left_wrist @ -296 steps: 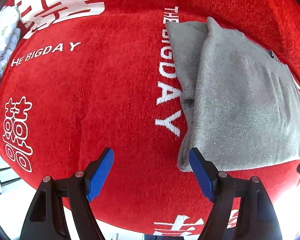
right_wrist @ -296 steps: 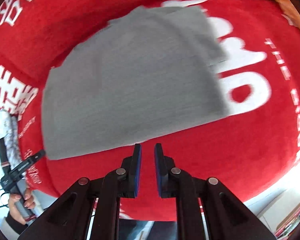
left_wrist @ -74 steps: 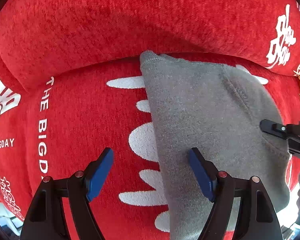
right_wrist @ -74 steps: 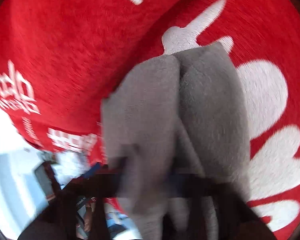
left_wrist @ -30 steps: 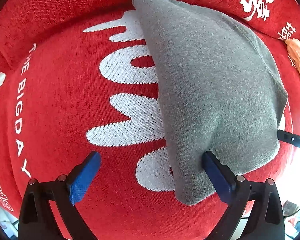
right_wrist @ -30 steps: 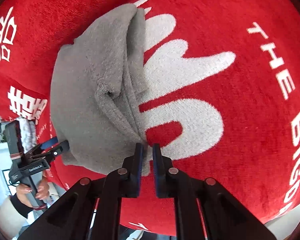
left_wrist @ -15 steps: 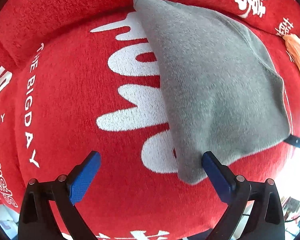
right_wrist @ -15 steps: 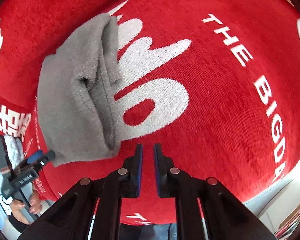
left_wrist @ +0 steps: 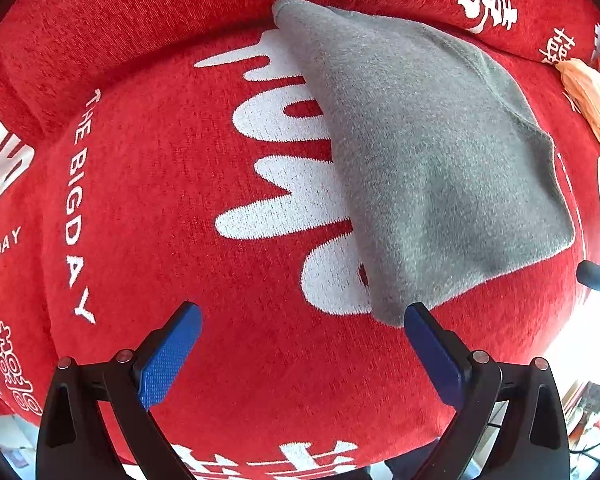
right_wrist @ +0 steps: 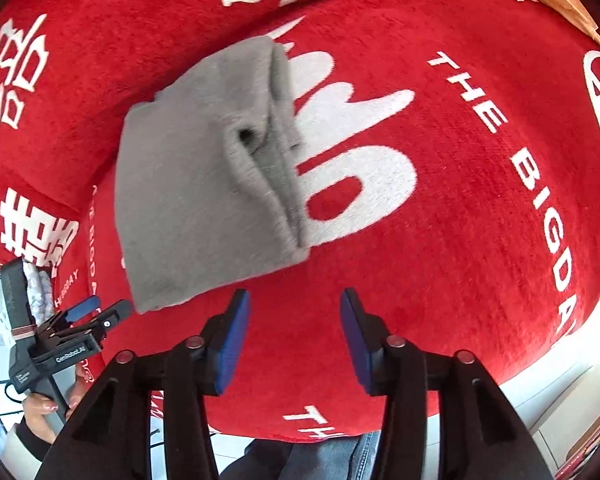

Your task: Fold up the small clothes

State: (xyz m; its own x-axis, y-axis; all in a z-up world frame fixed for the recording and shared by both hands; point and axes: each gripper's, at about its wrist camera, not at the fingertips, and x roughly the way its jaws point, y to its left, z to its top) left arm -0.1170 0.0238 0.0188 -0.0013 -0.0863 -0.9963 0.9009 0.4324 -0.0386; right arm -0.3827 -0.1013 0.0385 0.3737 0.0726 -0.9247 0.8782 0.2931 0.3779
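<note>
On the red blanket point(left_wrist: 148, 208) with white letters, the folded grey garment point(left_wrist: 428, 168) is lying flat, at about one o'clock in the left wrist view and at about ten o'clock in the right wrist view. Its layered edges are showing toward the right gripper point(right_wrist: 296, 340). This gripper is hovering just beside the garment's near corner, with jaws apart and holding nothing. The left gripper point(left_wrist: 300, 354) is also standing wide apart, its right finger point(left_wrist: 432, 354) just beside the garment's near corner. An orange cloth point(left_wrist: 588, 96) is lying at two o'clock.
</note>
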